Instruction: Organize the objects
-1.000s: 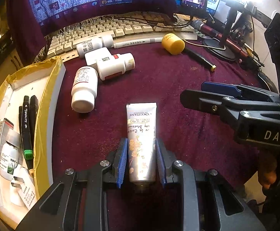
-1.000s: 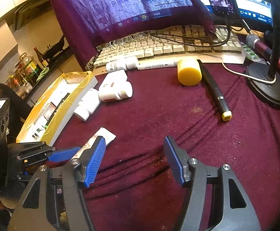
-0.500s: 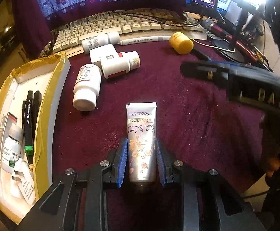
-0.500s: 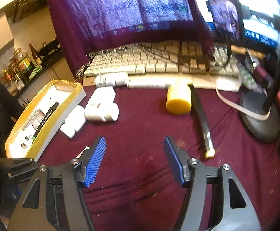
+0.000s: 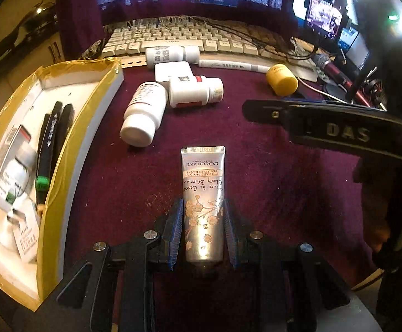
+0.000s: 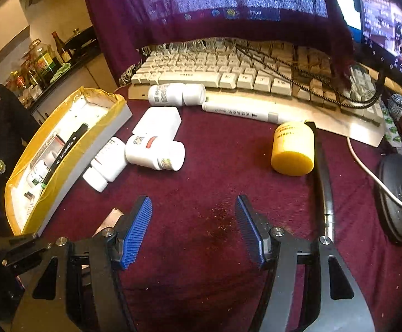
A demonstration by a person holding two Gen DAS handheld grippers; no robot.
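Silver L'OCCITANE hand cream tube [image 5: 203, 202] between left gripper [image 5: 203, 233] jaws.

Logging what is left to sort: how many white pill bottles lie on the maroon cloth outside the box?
3. One white plastic pill bottle lies against the keyboard, one red-labelled mid-cloth, one beside the yellow-taped box. The box may hide more.

The left gripper [image 5: 203, 231] is low over the cloth, its blue-padded jaws closed against the two sides of the hand cream tube [image 5: 203, 199], near the tube's cap end. The right gripper [image 6: 193, 228] hovers with its jaws spread wide and nothing between them; in the left wrist view it reaches in from the right edge.
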